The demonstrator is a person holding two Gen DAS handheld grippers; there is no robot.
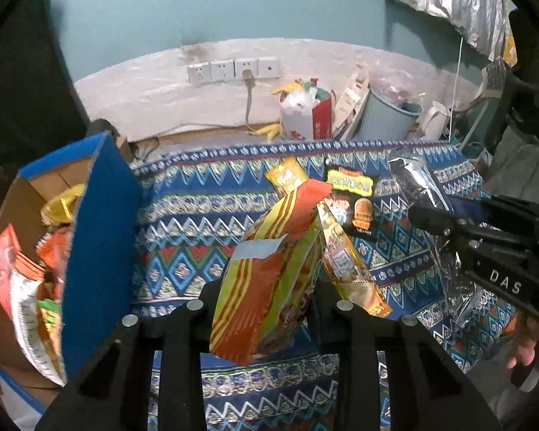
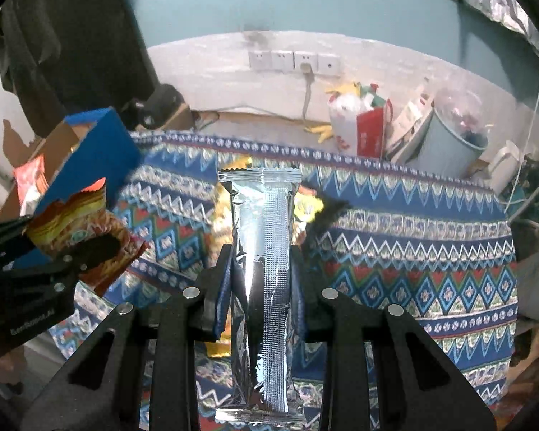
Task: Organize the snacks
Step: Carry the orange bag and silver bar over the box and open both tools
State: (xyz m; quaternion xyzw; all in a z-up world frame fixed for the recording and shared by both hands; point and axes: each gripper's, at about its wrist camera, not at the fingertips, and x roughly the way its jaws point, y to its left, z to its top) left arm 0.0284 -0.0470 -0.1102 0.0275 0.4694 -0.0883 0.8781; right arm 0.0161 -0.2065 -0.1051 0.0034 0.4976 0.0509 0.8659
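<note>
My left gripper (image 1: 266, 291) is shut on an orange and yellow snack packet (image 1: 269, 269) and holds it above the patterned cloth (image 1: 183, 208). It also shows in the right wrist view (image 2: 86, 230), held by the left gripper (image 2: 90, 251). My right gripper (image 2: 260, 262) is shut on a silver foil packet (image 2: 266, 251), upright between its fingers; the packet also shows at the right of the left wrist view (image 1: 418, 179). A yellow packet (image 1: 348, 265) and a black packet (image 1: 352, 197) lie on the cloth. A blue cardboard box (image 1: 100, 244) at the left holds several snack packets.
Behind the table stand a red and white bag (image 1: 305, 115), a pale blue bin (image 1: 388, 115) and a white kettle (image 1: 433, 118). Wall sockets (image 1: 233, 70) with a plugged cable sit on the far wall. The blue box shows at the left in the right wrist view (image 2: 97, 147).
</note>
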